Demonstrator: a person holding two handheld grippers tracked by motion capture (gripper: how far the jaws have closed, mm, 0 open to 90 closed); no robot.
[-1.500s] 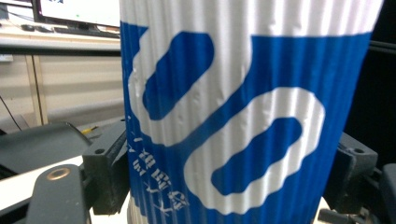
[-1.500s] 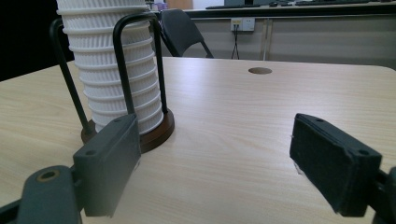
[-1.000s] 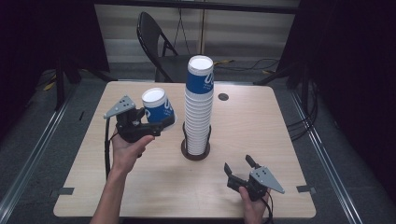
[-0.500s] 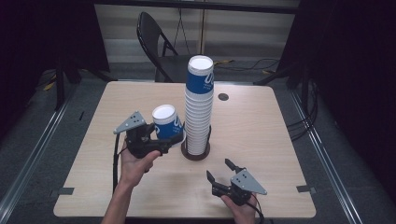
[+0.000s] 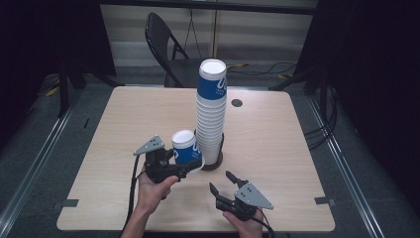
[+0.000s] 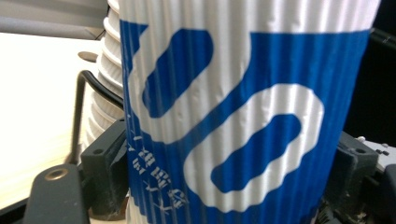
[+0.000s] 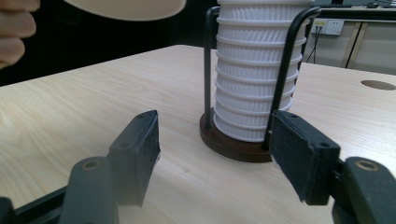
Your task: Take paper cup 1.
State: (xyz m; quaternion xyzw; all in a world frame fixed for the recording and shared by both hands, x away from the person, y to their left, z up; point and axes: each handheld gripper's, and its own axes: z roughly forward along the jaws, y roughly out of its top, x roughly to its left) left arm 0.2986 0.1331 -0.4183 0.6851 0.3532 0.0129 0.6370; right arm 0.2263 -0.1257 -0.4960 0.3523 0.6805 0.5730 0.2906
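Cup point(image 5: 185, 147): paper, ribbed/corrugated wall, white w/ broad blue band and a white looping logo, small white print low on the band. White rim, top seen as a pale oval in the high view. In the left gripper view the ribbing ran top to bottom of frame, logo point(image 6: 224, 126) close up.

Orientation: long axis near upright, mouth rim up, tilted slightly. Base hidden behind the gripper in the high view; the right gripper view showed the cup's pale underside point(image 7: 126, 7) clear of the tabletop, so cup was held off the table point(image 5: 124, 124), not resting.

Position: front-centre of the table, just beside the tall cup stack point(image 5: 210, 114), on its left in the high view. Touching the stack or not – couldn't tell. Stack sat in a black wire holder point(image 7: 280, 70) on a dark round base point(image 7: 233, 144).

Left gripper point(image 5: 171, 166): clamped on the cup's lower wall, one black jaw each side; jaws had just eased open a little, cup still between them.

Right gripper point(image 5: 228, 183): jaws apart, nothing between them, had just been closing. Low over the table's front edge, right of the cup, pointed at the stack's base.

Bkgd: dark chair point(image 5: 166, 44) beyond the far edge.
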